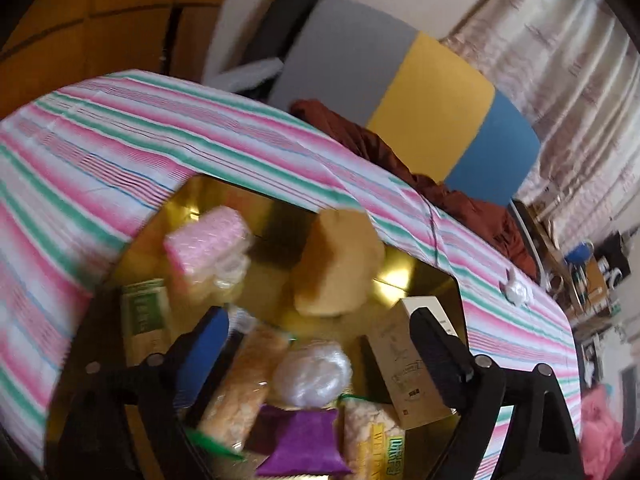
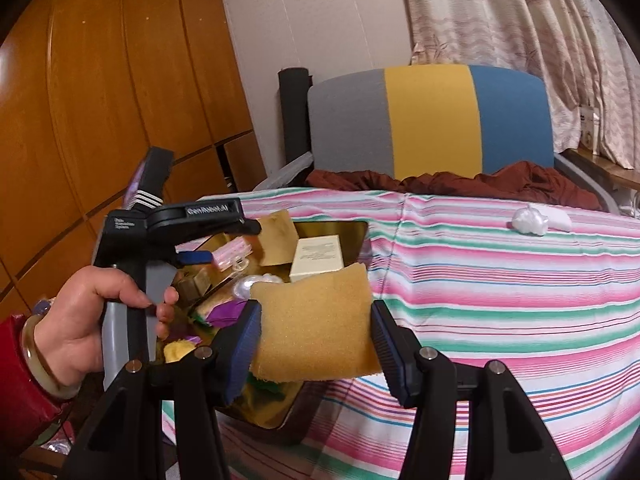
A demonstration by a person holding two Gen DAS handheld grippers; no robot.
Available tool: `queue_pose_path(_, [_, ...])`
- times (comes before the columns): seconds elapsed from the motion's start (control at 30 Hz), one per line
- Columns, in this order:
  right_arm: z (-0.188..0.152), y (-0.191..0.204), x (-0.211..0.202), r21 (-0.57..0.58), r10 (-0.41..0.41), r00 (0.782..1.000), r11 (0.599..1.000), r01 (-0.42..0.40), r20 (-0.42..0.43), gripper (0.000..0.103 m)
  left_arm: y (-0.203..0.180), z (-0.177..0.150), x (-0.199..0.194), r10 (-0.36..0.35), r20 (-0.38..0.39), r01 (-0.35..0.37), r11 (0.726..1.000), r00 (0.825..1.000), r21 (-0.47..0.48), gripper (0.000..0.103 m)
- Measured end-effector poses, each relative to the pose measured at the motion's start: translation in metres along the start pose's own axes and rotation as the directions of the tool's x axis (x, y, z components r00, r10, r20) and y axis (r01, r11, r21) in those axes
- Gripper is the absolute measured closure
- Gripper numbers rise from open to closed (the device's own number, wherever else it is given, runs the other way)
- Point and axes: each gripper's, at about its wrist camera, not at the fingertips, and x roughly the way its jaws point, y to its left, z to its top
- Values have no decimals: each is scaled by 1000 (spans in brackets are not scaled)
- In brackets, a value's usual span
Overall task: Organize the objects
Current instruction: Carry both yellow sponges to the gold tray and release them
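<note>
Right wrist view: right gripper (image 2: 316,344) clamps 1 sponge (image 2: 314,320) beside the gold tray (image 2: 352,236); left gripper (image 1: 320,344) gapes empty above it; white wad (image 2: 530,220) remains outside.

cloth (image 2: 500,280): pink, green, white stripes
tray (image 1: 224,200): gold
sponge (image 2: 316,328): tan
chair (image 2: 432,120): grey, yellow, blue
pouch (image 1: 308,448): purple

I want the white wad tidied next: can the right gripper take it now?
Probably not yet: the right gripper is shut on a sponge. The white wad lies unobstructed on the cloth.
</note>
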Motion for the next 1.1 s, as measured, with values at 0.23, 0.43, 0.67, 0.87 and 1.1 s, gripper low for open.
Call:
queue_pose_path(0.23, [-1, 16, 25, -12, 82, 992, 996, -84, -94, 47, 21, -25, -66, 166, 192, -167, 986, 967, -11, 0])
queue_pose_path(0.43, [6, 45, 53, -32, 153, 975, 987, -160, -160, 47, 40, -44, -99, 218, 241, -211, 976, 946, -57, 0])
queue_pose_path(0.67, [4, 67, 86, -45, 156, 956, 984, -172, -248, 43, 54, -55, -109, 236, 223, -218, 971, 946, -101, 0])
queue_pose_path(0.87, [0, 54, 72, -6, 154, 964, 987, -159, -218, 38, 56, -62, -108, 235, 218, -214, 970, 947, -113, 0])
queue_pose_path(1.1, [-2, 37, 57, 32, 141, 970, 990, -138, -196, 37, 49, -67, -104, 221, 204, -205, 974, 954, -97, 0])
